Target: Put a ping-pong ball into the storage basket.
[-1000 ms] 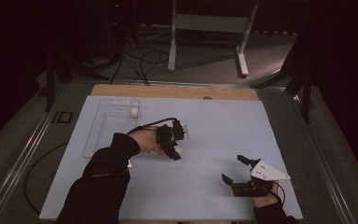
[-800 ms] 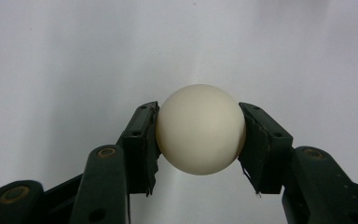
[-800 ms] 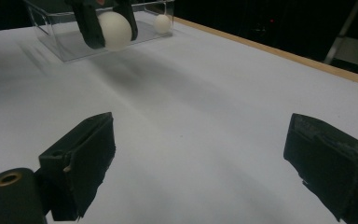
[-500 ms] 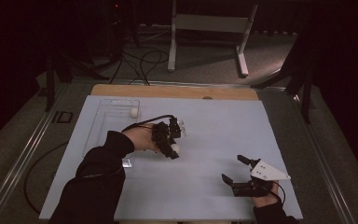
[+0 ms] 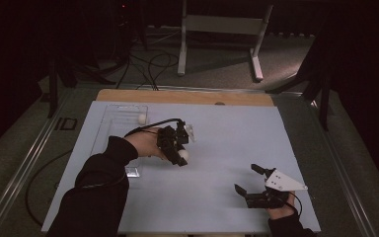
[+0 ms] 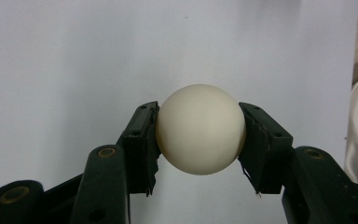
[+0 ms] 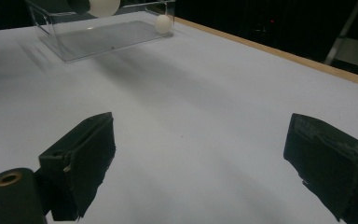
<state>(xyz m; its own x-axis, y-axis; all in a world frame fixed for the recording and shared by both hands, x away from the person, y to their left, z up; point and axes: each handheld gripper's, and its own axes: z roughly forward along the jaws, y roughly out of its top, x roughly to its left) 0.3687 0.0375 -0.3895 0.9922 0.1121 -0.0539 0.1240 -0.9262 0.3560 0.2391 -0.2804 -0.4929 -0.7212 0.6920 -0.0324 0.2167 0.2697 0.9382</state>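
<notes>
High view puts the left gripper (image 5: 180,154) above the pale sheet (image 5: 227,143), beside the clear tray (image 5: 109,133), clamped on a white ball (image 5: 183,155), while left gripper view suggests the smooth ball (image 6: 200,129) could squirt from its small pad contact, and right gripper view shows the right gripper (image 7: 200,158) wide open and empty; no writing is legible.

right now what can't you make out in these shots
- Held ball, left gripper view: its sides are covered by the pads.
- Clear tray, high view: its near part lies behind the person's left sleeve.
- Left gripper, high view: too small and dark to read the jaws.
- Clear tray, right gripper view: its top is cut off by the picture's edge.
</notes>
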